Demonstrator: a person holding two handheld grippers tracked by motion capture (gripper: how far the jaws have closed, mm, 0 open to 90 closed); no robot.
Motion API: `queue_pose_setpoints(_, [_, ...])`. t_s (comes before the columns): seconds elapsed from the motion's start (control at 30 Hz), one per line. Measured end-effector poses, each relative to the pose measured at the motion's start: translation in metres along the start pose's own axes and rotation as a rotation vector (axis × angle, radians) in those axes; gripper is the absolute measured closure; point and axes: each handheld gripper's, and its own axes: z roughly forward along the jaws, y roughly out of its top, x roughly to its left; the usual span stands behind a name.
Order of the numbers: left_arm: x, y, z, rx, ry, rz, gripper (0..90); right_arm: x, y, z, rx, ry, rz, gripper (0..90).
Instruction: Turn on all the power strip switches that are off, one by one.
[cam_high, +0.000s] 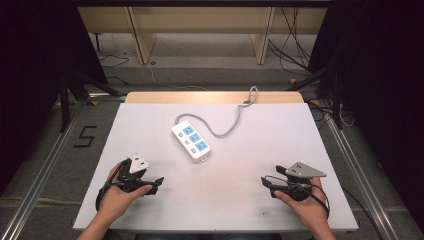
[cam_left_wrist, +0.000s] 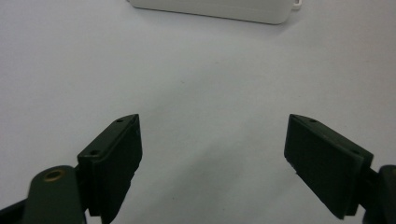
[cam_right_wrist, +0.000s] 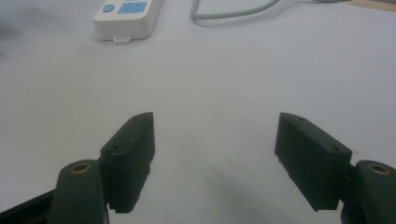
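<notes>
A white power strip (cam_high: 191, 140) with blue sockets lies near the middle of the white table (cam_high: 150, 120), its grey cable (cam_high: 227, 127) curling off toward the far edge. My left gripper (cam_high: 156, 184) rests at the front left, held in a hand, jaws wide apart with nothing between them. My right gripper (cam_high: 266, 184) rests at the front right, also open and empty. In the left gripper view the strip's side (cam_left_wrist: 219, 9) lies ahead of the open gripper (cam_left_wrist: 212, 154). In the right gripper view the strip's end (cam_right_wrist: 127, 18) and cable (cam_right_wrist: 233, 11) lie beyond the open gripper (cam_right_wrist: 215, 154).
A wooden strip (cam_high: 214, 97) borders the table's far edge. Metal rails (cam_high: 45, 160) run along both sides on the floor, with a "5" mark (cam_high: 85, 136) at the left. Wooden furniture legs (cam_high: 140, 40) and loose cables (cam_high: 292, 50) stand behind the table.
</notes>
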Motion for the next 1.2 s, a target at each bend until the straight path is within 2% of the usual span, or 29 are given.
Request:
queue_pose_setpoints(0.2, [-0.002,0.000,0.000,-0.012,0.012,-0.002,20.3,0.001,0.000,0.002,0.008,0.002,-0.002,30.0])
queue_pose_setpoints(0.27, [-0.003,0.001,-0.001,-0.021,0.011,0.004,25.7,0.002,0.000,0.003,0.014,0.003,-0.007,30.1])
queue_pose_setpoints(0.3, [-0.004,0.001,-0.002,-0.033,0.017,0.007,31.6,0.002,0.000,0.003,0.014,0.002,-0.006,30.1])
queue_pose_setpoints(0.37, [-0.004,0.003,-0.005,-0.051,0.043,0.016,51.9,0.003,0.001,0.003,0.014,0.004,-0.009,30.2])
queue_pose_setpoints(0.4, [-0.003,0.004,-0.008,-0.041,0.077,0.030,63.6,0.003,0.001,0.003,0.013,0.002,-0.011,30.2])
queue_pose_setpoints(0.47, [-0.002,0.003,-0.008,-0.033,0.080,0.036,82.1,0.004,0.001,0.003,0.014,0.003,-0.010,30.3])
queue_pose_setpoints(0.53, [-0.002,0.004,-0.008,-0.019,0.068,0.033,89.2,0.003,0.000,0.004,0.017,0.003,-0.015,30.6])
queue_pose_setpoints(0.67, [-0.002,0.011,-0.007,-0.014,0.045,0.022,89.5,0.004,0.000,0.005,0.019,0.003,-0.015,30.7])
queue_pose_setpoints(0.8, [-0.003,0.019,-0.004,-0.020,0.040,0.006,89.5,0.004,0.000,0.005,0.022,0.002,-0.019,30.7])
queue_pose_setpoints(0.9, [-0.001,0.030,-0.001,-0.027,0.031,0.025,89.5,0.005,0.000,0.005,0.032,-0.005,-0.027,30.9])
queue_pose_setpoints(1.2, [0.005,0.055,0.011,-0.026,0.018,0.025,89.6,0.006,0.000,0.006,0.041,-0.006,-0.035,31.2])
